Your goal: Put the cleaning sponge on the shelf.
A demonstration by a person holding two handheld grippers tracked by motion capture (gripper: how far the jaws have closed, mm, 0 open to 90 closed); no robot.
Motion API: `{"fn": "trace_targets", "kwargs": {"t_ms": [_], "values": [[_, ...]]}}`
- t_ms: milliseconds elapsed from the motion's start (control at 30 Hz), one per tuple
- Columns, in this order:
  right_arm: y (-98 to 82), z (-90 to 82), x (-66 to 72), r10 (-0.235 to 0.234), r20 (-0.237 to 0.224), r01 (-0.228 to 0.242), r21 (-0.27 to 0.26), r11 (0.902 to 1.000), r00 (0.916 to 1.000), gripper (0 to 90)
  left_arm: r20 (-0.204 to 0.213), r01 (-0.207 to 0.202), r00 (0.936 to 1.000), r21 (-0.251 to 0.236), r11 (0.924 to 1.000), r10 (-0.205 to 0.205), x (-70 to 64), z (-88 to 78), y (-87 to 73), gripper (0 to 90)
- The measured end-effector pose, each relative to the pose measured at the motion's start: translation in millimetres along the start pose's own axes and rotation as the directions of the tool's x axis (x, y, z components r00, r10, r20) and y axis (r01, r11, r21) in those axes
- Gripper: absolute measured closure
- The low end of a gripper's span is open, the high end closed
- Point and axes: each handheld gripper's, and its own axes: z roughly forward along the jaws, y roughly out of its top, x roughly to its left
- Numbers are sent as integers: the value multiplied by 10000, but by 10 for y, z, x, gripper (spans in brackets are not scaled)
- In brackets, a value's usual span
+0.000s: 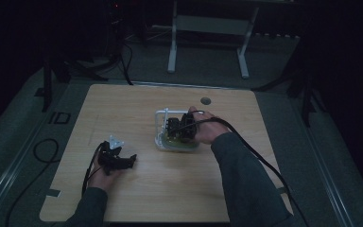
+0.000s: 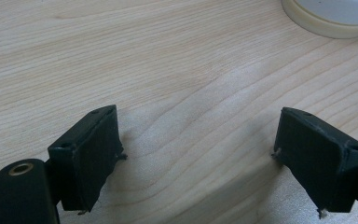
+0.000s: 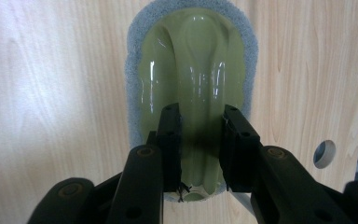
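The right gripper (image 3: 200, 149) clamps the raised grip of the green scrubbing pad (image 3: 191, 60) to steer it, while the left gripper (image 2: 198, 154) rests wide open and empty on the table (image 2: 168, 60).

You are working in what appears to be a lab or recording studio, not a home. You are sitting at a bare wooden table (image 1: 170, 189) standing alone on grey carpet. Black stand legs (image 1: 47, 80) are flanking it left and right, cables (image 1: 38, 156) are trailing over the floor, and a white metal frame (image 1: 208, 28) is standing at the far side in darkness.
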Motion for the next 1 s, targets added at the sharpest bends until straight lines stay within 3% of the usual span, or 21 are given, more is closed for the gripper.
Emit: {"fn": "trace_targets", "kwargs": {"t_ms": [1000], "values": [[132, 324, 2, -275, 650, 249, 408, 9989, 9975, 718, -9, 15, 10000, -24, 10000, -15, -1, 2, -1, 144]]}}
